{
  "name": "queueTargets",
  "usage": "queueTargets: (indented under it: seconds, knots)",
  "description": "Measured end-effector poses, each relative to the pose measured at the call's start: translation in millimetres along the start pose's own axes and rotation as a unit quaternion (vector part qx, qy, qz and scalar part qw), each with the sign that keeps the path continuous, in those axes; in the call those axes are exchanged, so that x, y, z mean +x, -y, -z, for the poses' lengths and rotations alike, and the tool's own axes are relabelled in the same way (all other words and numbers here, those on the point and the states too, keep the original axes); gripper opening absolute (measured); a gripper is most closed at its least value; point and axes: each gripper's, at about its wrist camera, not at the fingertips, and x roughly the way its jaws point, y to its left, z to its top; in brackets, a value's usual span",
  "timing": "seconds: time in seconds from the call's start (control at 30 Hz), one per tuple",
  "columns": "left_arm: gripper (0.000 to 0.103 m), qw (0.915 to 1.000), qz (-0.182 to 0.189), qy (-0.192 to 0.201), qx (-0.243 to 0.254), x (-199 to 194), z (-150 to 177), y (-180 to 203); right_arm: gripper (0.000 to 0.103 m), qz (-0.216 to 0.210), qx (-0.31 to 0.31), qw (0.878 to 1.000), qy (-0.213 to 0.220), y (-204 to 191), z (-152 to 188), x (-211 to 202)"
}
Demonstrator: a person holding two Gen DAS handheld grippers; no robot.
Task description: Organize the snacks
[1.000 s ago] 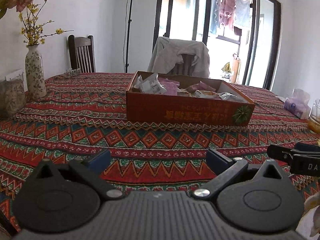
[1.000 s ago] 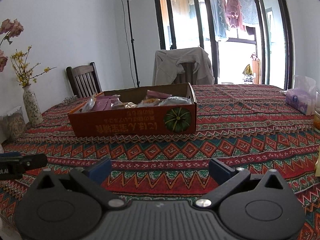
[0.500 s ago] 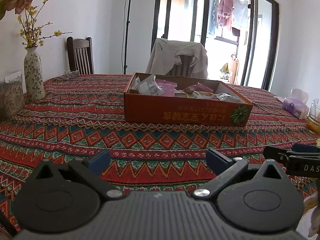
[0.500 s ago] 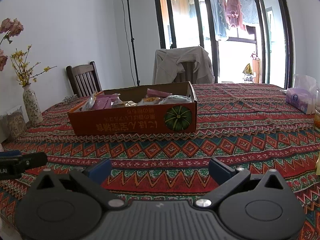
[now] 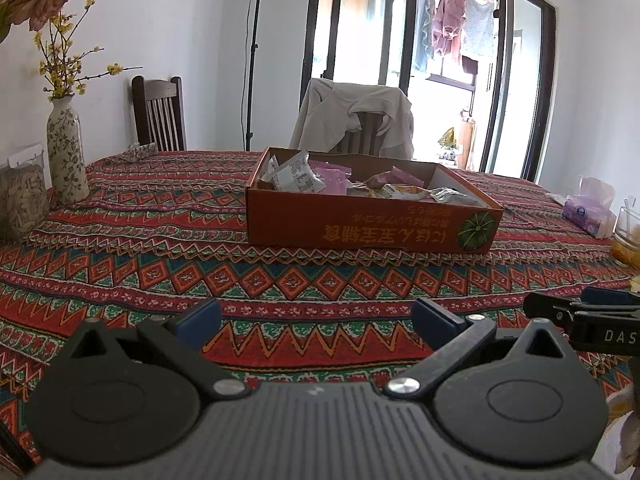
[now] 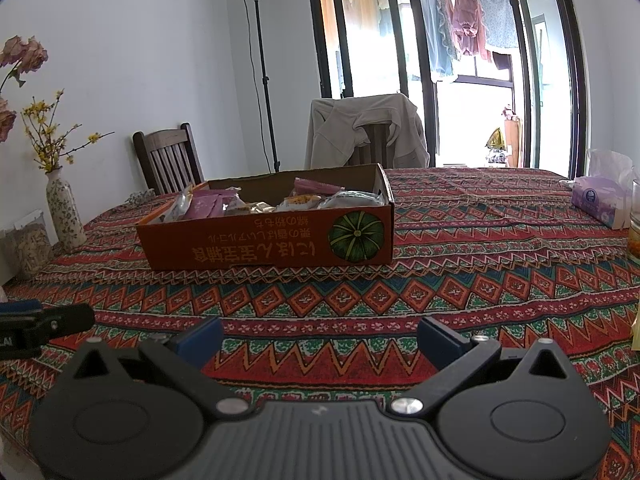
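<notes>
Near table edge: left gripper (image 5: 316,318) and right gripper (image 6: 320,336), both spread wide, nothing held, side by side above the cloth (image 5: 160,248). Beyond them, well apart: box (image 5: 372,228), orange cardboard, open-topped, long axis running left to right across the table, pumpkin print at its right end, lettering upside down. Inside: snacks (image 5: 300,176), white and pink packets, loosely heaped. Bare cloth lies between grippers and box. Vase (image 5: 66,156) at far left; tissue pack (image 6: 600,200) at far right.
</notes>
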Motion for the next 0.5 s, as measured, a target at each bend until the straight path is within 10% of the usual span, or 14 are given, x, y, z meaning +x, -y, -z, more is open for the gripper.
queueTargets:
  seconds: [0.5]
  knots:
    - [0.103,1.0,0.003,0.0,0.001,-1.1,0.4,0.7,0.103,0.0,0.0,1.0,-0.001,0.3,0.8,0.1]
